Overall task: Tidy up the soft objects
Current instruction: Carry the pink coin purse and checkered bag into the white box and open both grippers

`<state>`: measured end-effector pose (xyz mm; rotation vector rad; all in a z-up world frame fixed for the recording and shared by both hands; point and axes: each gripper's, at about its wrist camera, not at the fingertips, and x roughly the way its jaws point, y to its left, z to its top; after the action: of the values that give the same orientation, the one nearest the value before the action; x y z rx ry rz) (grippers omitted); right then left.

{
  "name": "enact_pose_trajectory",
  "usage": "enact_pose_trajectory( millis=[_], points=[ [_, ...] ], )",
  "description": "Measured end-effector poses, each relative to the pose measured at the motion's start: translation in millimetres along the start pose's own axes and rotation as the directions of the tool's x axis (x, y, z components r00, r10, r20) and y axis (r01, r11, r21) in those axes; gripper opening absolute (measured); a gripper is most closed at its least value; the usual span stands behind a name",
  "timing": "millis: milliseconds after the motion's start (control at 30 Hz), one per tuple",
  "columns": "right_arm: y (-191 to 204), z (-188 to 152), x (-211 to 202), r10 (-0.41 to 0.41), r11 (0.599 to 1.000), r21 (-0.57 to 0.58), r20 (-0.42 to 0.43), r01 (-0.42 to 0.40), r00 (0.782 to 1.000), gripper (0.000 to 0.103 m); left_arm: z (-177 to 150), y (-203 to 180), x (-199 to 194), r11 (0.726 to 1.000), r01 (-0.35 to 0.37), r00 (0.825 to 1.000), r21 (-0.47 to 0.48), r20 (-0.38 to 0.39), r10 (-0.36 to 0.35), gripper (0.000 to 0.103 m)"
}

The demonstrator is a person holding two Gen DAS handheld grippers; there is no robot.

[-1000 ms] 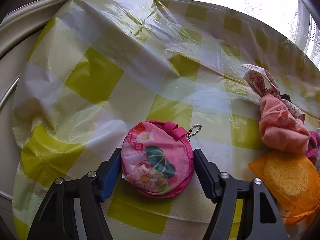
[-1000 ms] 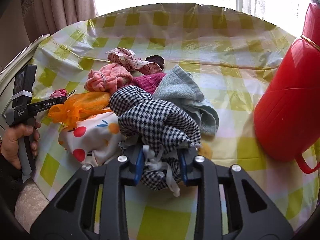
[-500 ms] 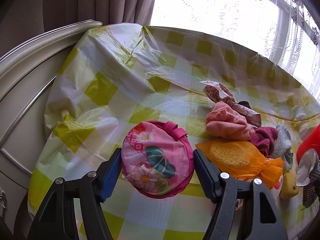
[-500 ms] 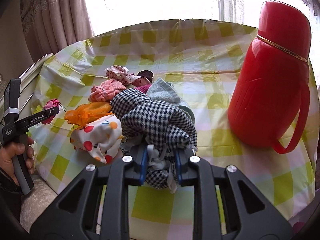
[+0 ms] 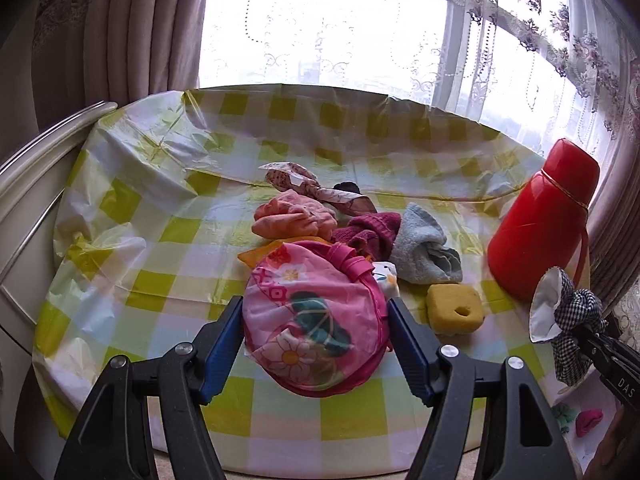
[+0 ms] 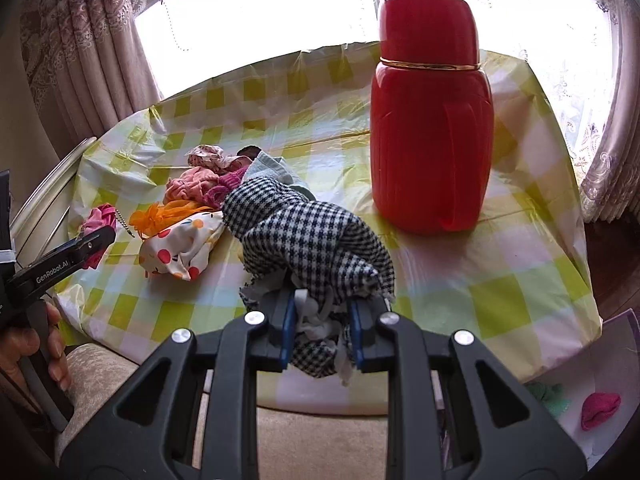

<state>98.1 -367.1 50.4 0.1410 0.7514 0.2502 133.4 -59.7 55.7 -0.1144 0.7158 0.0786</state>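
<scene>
The left claw (image 5: 316, 332) is clamped on a round pink floral pouch (image 5: 316, 320), held clear above the counter (image 5: 280, 432), presumably to carry it away from the heap; the right claw (image 6: 322, 336) is pinched tight on a bunched black-and-white checked cloth (image 6: 308, 240) (white lining spilling between its fingers), likewise lifted; the other soft things lie mid-counter: a peach cloth (image 5: 294, 218), a maroon knit (image 5: 370, 232), a grey-blue towel (image 5: 422, 252), a yellow sponge (image 5: 454, 310); the tall red thermos (image 6: 430, 120) stands close beside the right claw's path and could be knocked.
</scene>
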Motion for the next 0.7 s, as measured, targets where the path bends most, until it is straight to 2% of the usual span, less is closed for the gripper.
enact_pose_trajectory(
  millis=[267,433,700],
  points=[
    [-5,-2,-4,-0.095,0.993,0.068,-0.021,0.096,0.995,0.025,-15,-67,-22,0.986,0.139,0.990,0.089,-0.027,-0.137,0.070],
    [-61,-28,-40,-0.186,0.972,0.138,-0.055,0.192,0.981,0.025,-22,-101,-31,0.969,0.208,0.978,0.130,-0.048,-0.204,0.070],
    [-131,-67,-85,-0.325,0.915,0.209,-0.128,0.346,0.937,0.025,-33,-153,-46,0.925,0.331,0.943,0.186,-0.093,-0.318,0.071]
  ],
)
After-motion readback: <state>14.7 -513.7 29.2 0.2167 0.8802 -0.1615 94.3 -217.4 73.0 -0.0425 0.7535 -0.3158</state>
